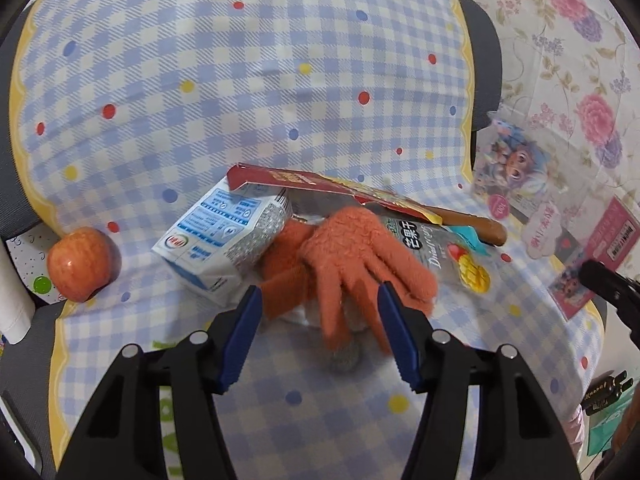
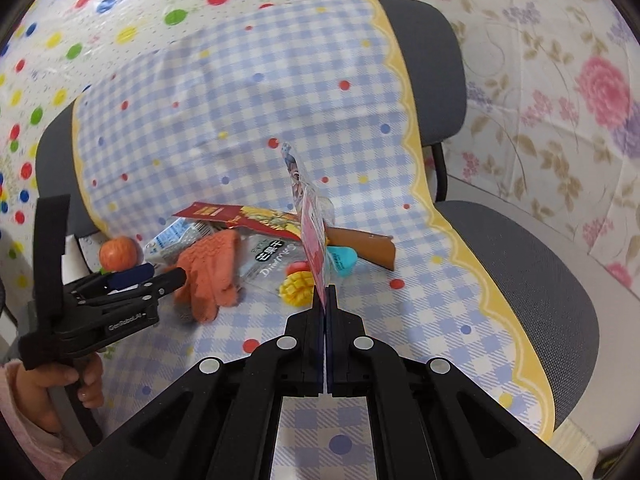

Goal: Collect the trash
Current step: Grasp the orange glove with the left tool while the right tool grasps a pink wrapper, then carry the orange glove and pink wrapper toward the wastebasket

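Clear plastic wrapper (image 2: 310, 216) with a cartoon print and a pink card inside, seen edge-on in the right wrist view, standing up from the right tool (image 2: 325, 294). That tool's two halves are pressed together on the wrapper's lower edge, holding it off the cloth. In the left wrist view the same wrapper (image 1: 516, 184) shows flat-on at the right, blurred.

Below it, the pile on the checked cloth (image 2: 256, 120), which is draped over a grey chair (image 2: 528, 280):
- silver dried-mango pouch (image 2: 276, 268), mango picture on its lower part
- red and gold packet (image 2: 240, 216) lying across the top of the pile
- brown sausage-like stick (image 2: 360, 246), a turquoise piece (image 2: 342, 262) just in front of it
- white and blue milk carton (image 1: 224, 240), on its side, one end under the red packet
- orange fuzzy glove (image 1: 352, 264), fingers spread, overlapping carton and pouch
- apple (image 1: 80, 264) off to the left, near the cloth's yellow edge

Left tool (image 1: 318, 300) points down at the glove, blue pads spread, glove fingers lying between them; no pad pressing seen. From the right wrist view the left tool (image 2: 160, 276) comes in from the left, a hand (image 2: 60, 384) in a pink sleeve wrapped around its handle.

Spotted and flowered sheets behind the chair.
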The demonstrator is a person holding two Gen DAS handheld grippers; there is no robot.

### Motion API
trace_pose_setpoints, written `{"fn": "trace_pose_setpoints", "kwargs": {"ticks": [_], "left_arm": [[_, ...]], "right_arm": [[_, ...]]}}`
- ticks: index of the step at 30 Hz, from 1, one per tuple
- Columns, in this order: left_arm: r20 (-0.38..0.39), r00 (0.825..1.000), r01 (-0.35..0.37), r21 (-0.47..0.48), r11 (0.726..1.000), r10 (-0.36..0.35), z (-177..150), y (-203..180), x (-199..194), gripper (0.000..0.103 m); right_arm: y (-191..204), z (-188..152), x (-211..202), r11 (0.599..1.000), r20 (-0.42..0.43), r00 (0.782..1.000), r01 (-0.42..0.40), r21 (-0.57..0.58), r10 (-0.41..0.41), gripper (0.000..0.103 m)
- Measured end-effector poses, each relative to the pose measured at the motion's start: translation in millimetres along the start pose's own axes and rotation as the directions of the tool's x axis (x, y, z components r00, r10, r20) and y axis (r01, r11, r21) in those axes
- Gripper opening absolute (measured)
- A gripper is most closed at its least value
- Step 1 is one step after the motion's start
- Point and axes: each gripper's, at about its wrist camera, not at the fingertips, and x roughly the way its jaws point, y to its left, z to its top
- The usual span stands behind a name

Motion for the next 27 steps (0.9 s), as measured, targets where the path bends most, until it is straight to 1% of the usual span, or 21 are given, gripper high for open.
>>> {"fn": "trace_pose_setpoints", "kwargs": {"ticks": [3, 4, 5, 6, 7, 8, 9, 10, 12, 16, 18, 24, 27], "left_arm": [[-0.015, 1.000, -0.005, 0.000, 1.000, 0.005, 6, -2, 13, 0.054], [-0.023, 1.000, 0.000, -0.002, 1.000, 0.000, 8, -2, 16, 0.050], [-0.028, 1.000, 0.011, -0.009, 1.000, -0.011, 11, -2, 20, 0.048], [-0.027, 0.999, 0.018, -0.012, 1.000, -0.019, 12, -2, 21, 0.043], [-0.025, 0.999, 0.028, -0.012, 1.000, -0.028, 13, -2, 22, 0.033], [-0.026, 0.999, 0.037, -0.008, 0.999, -0.037, 14, -3, 23, 0.026], [-0.024, 0.999, 0.040, -0.005, 0.999, -0.040, 15, -3, 23, 0.014], [-0.020, 0.999, 0.041, -0.003, 0.999, -0.041, 14, -3, 21, 0.010], [0.000, 0.999, 0.036, 0.001, 0.999, -0.036, 10, -2, 11, 0.009], [0.058, 0.998, 0.017, 0.031, 0.999, -0.018, 1, 3, -20, 0.008], [0.090, 0.996, 0.022, 0.027, 0.999, -0.025, -2, 9, -40, 0.008], [0.192, 0.981, 0.034, -0.006, 0.999, -0.032, -5, 30, -97, 0.008], [0.222, 0.974, 0.042, -0.012, 0.999, -0.038, -6, 34, -116, 0.007]], "right_arm": [[-5, 0, 1, 1.000, 0.000, 1.000, 0.003, 0.015, -0.003, 0.001], [-5, 0, 2, 1.000, -0.002, 1.000, 0.003, 0.016, -0.003, 0.001], [-5, -1, 2, 1.000, -0.006, 1.000, 0.003, 0.013, -0.003, 0.001], [-5, -2, 3, 1.000, -0.011, 1.000, 0.003, 0.010, -0.003, 0.001], [-4, -3, 3, 1.000, -0.015, 1.000, 0.004, 0.009, -0.004, 0.001], [-3, -5, 3, 1.000, -0.018, 1.000, 0.005, 0.006, -0.005, 0.001], [-3, -6, 3, 1.000, -0.019, 1.000, 0.007, 0.004, -0.007, 0.001], [-3, -7, 1, 1.000, -0.019, 1.000, 0.007, 0.003, -0.007, 0.001], [-1, -8, -2, 1.000, -0.017, 1.000, 0.005, 0.001, -0.005, 0.001], [7, -11, -12, 1.000, -0.004, 1.000, -0.002, -0.020, 0.002, 0.001], [11, -11, -16, 1.000, 0.004, 1.000, -0.007, -0.026, 0.007, 0.001], [25, -12, -35, 0.999, 0.030, 0.999, -0.034, -0.042, 0.035, 0.001], [30, -13, -42, 0.998, 0.034, 0.998, -0.051, -0.039, 0.053, 0.001]]}}
